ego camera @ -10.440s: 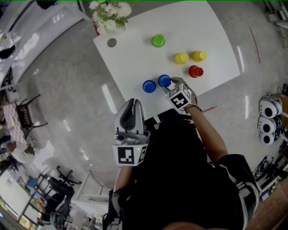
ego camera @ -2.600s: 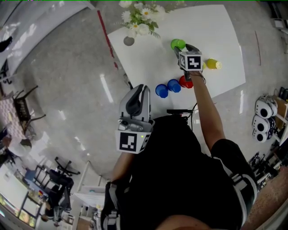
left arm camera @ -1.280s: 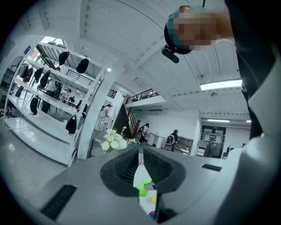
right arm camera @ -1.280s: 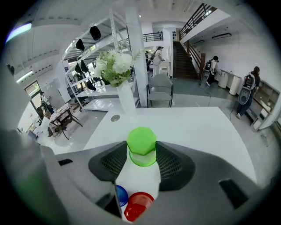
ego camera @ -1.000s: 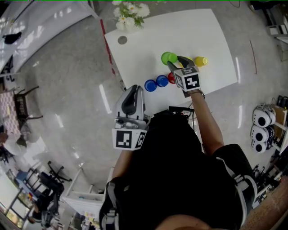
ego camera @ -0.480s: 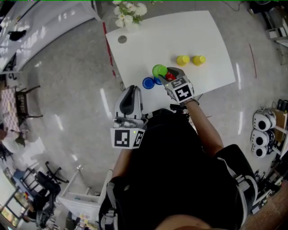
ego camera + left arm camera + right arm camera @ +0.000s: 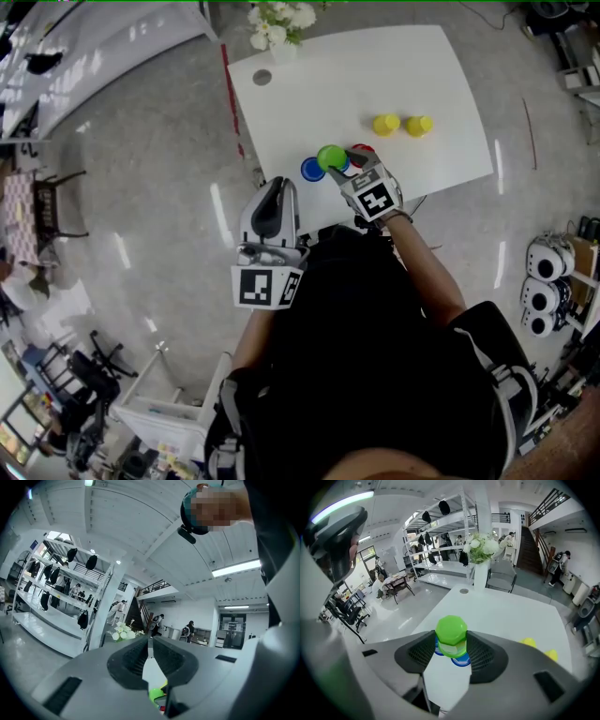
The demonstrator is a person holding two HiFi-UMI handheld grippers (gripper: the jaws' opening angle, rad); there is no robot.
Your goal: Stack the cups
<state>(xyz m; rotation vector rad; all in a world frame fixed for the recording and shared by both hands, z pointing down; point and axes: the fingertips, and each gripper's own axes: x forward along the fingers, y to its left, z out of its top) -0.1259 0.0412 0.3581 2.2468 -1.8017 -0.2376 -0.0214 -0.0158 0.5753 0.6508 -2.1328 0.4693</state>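
Near our body on the left, the left gripper [image 7: 149, 645] has its ribbed black pads closed together on nothing. Right of it, by the near edge of the matte white table [image 7: 422, 75], stand two blue cups [image 7: 312, 170]. The green cup [image 7: 330, 157], far out on the table a second ago, has come in over them, held upside down in the right gripper [image 7: 451, 645]. We judge stacking on blue comes next. The red cup [image 7: 361, 149] and yellow cups [image 7: 385, 124] wait farther right. All are glossy plastic with faceted bases.
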